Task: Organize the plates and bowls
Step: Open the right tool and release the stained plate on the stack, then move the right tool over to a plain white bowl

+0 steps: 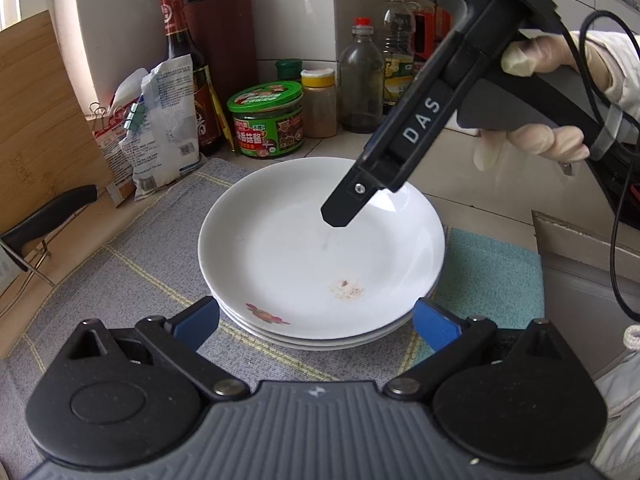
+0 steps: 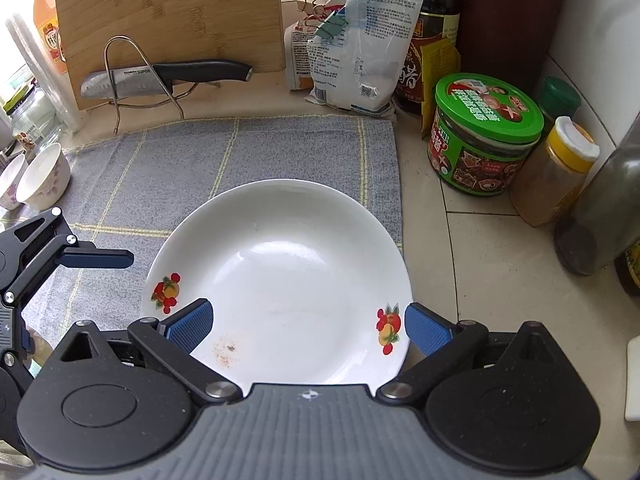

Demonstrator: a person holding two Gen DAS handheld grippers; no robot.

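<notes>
A stack of white plates (image 1: 320, 248) rests on a grey checked cloth (image 1: 140, 264). The top plate (image 2: 280, 280) has fruit decals on its rim and a small brown smear inside. My right gripper (image 2: 308, 326) hangs open over the plate's near rim, one blue pad (image 2: 192, 326) above the plate and the other just outside the rim, neither touching it. In the left wrist view its dark finger (image 1: 340, 212) hovers over the plate's far side, held by a gloved hand (image 1: 536, 60). My left gripper (image 1: 318, 322) stands open, its pads either side of the stack's near edge. Two small floral bowls (image 2: 44, 178) sit at the cloth's left edge.
Behind the cloth stand a green-lidded jar (image 2: 486, 136), a yellow-capped spice jar (image 2: 556, 176), sauce bottles (image 1: 188, 64), clipped bags (image 2: 360, 48), a cutting board (image 2: 168, 12) and a knife on a wire rack (image 2: 160, 76). A teal cloth (image 1: 488, 280) and a cardboard box (image 1: 592, 264) lie right of the stack.
</notes>
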